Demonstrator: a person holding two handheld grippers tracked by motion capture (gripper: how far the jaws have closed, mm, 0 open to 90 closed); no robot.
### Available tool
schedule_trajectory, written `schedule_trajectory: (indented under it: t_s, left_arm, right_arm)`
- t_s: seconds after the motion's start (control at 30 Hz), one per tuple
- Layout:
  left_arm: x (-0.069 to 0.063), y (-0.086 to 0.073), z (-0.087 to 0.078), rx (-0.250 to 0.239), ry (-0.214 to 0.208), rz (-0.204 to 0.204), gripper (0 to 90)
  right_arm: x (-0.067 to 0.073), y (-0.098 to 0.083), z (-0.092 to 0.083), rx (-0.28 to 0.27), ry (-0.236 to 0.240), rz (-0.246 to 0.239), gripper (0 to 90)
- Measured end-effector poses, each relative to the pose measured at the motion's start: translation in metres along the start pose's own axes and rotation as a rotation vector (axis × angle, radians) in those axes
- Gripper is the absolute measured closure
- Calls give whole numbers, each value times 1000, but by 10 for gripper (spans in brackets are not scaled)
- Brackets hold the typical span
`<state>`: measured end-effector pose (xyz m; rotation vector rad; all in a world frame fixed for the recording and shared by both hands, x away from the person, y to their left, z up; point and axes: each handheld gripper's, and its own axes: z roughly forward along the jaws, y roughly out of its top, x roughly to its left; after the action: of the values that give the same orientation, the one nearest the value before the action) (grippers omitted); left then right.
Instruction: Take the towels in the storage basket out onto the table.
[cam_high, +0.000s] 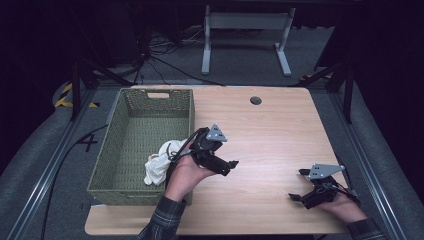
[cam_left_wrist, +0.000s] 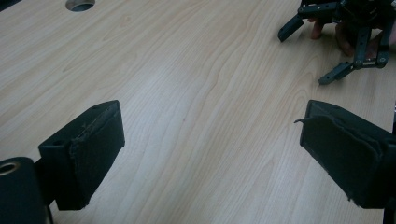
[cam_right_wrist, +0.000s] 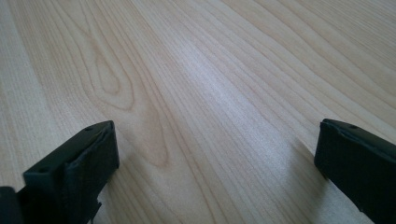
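Left gripper (cam_high: 227, 167), released and empty, hovers above the worktop (cam_high: 270, 130); a white cloth (cam_high: 157, 165) drapes the green wicker basket's (cam_high: 125, 150) rim at its 9 o'clock. Right gripper (cam_high: 298, 185), also released, sits at the worktop's 5 o'clock.

High view overhead, facing forward; claw views skim table (cam_high: 270, 125) closely.

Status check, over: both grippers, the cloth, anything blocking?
Left hand-held gripper open, empty. Right hand-held gripper open, empty. Crumpled white cloth draped over green woven basket's rim. Nothing blocking.
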<state>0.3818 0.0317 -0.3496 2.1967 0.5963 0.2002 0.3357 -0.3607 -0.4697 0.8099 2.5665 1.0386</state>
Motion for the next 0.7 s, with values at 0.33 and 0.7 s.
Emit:
schedule_trajectory:
  t_s: [0.33, 0.7]
  left_arm:
    - [12, -9, -18, -14, 20, -21, 78]
    - [25, -20, -38, -24, 29, -45, 96]
  right_arm:
    - [0, 0, 0, 0, 1, 0, 0]
    - [0, 0, 0, 0, 1, 0, 0]
